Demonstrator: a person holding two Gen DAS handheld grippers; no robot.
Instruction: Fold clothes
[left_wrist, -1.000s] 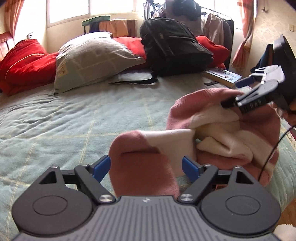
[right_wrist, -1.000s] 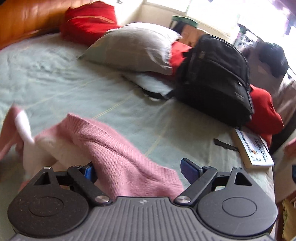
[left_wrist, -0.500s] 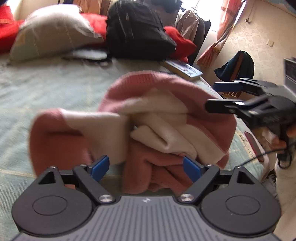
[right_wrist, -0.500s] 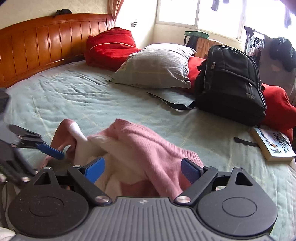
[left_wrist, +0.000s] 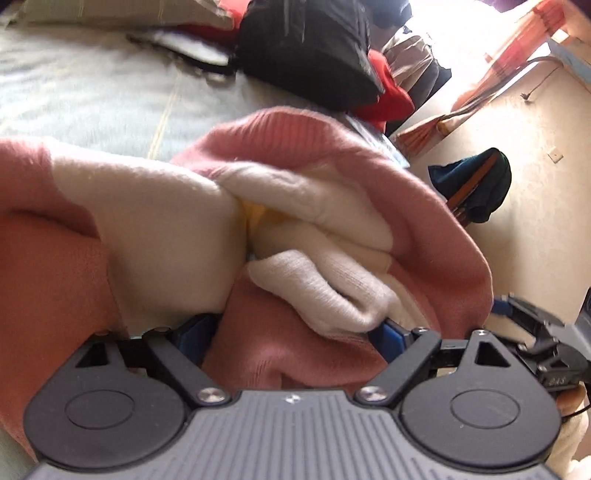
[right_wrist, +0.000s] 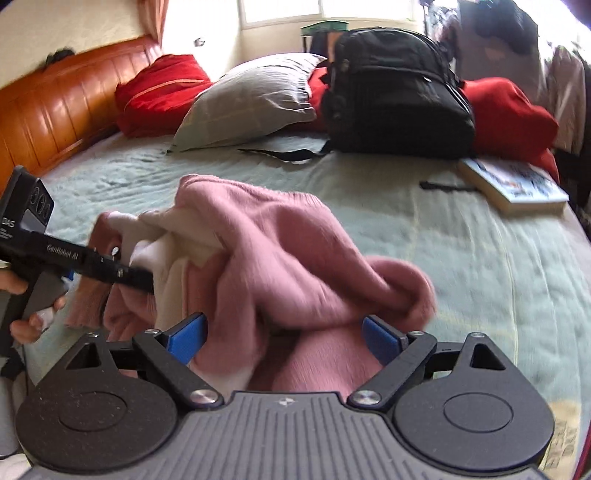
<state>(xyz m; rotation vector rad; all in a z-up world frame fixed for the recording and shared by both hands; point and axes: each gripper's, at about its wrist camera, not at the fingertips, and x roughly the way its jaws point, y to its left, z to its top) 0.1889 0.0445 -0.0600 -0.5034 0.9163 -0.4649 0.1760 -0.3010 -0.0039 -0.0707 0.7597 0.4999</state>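
A pink and cream knit sweater (left_wrist: 332, 206) lies crumpled in a heap on the pale green bed cover (left_wrist: 92, 92). My left gripper (left_wrist: 293, 332) is low against the heap. Its jaws are wide and still opening, with a loose pink fold between the blue pads, not pinched. In the right wrist view the sweater (right_wrist: 280, 243) bulges between the fingers of my right gripper (right_wrist: 286, 336), which stands open around it without pressing. There the left gripper (right_wrist: 140, 277) reaches into the heap from the left, held by a hand. The right gripper (left_wrist: 517, 310) shows at the right edge of the left view.
A black backpack (right_wrist: 395, 96), a grey pillow (right_wrist: 251, 99) and red cushions (right_wrist: 162, 92) line the far side of the bed. A book (right_wrist: 513, 184) lies at the right, the wooden headboard (right_wrist: 55, 107) at the left. Beyond the bed's edge are bare floor (left_wrist: 535, 240) and a dark garment (left_wrist: 476, 188).
Both grippers have closed in on the sweater heap, which now fills more of each view. The left one dipped and rolled. The right one swung round, so the left gripper shows at its left.
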